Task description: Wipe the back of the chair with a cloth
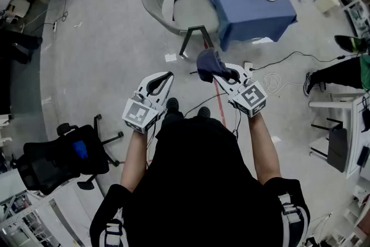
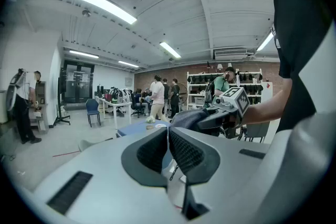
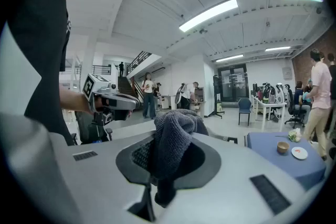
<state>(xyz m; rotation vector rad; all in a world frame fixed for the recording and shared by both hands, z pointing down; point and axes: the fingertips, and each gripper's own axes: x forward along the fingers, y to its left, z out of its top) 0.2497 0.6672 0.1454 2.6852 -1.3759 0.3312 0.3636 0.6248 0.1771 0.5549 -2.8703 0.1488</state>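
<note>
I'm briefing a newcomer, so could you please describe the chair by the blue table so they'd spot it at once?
Find the table draped in blue cloth at the top of the head view; the chair stands against its left side. It is a grey shell chair on black legs, unlike the black office chair at lower left.

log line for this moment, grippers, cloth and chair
left gripper: shut, empty | right gripper: shut on dark cloth | grey chair: beside blue table, apart from cloth | wipe: not begun
</note>
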